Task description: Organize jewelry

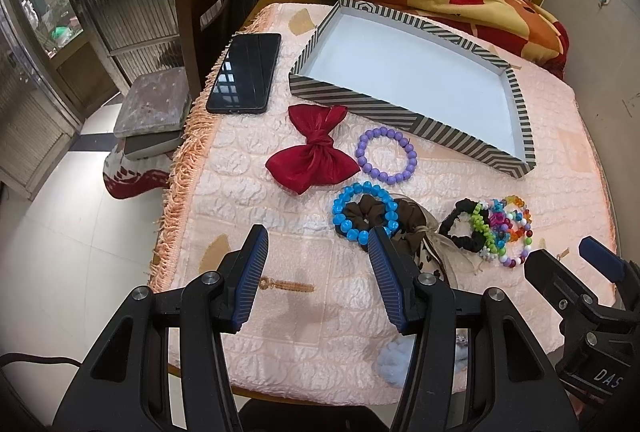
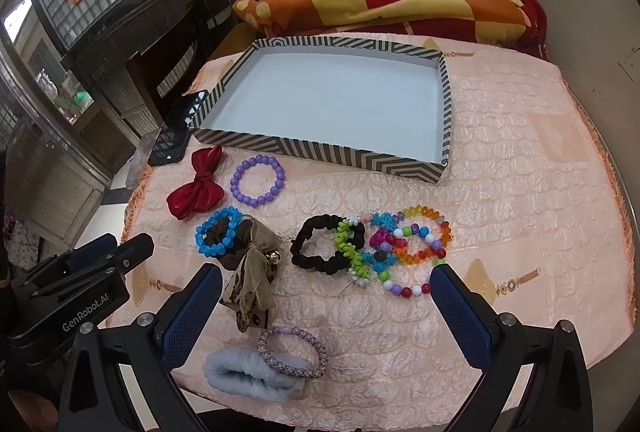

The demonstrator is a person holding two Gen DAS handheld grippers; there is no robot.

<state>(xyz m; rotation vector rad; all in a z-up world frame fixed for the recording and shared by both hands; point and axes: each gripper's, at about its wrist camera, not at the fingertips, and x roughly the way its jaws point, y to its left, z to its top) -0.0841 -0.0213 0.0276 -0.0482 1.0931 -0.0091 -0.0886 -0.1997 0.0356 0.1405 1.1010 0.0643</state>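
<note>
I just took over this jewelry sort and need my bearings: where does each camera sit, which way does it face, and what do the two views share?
Left wrist: on the left gripper, tilted down over the table's near-left part toward the red bow; its own open fingers show, and the right gripper at the right edge.
Right wrist: on the right gripper, tilted down toward the black scrunchie; its open fingers show, and the left gripper at the left edge.
Shared: striped tray, purple bracelet, phone.
</note>
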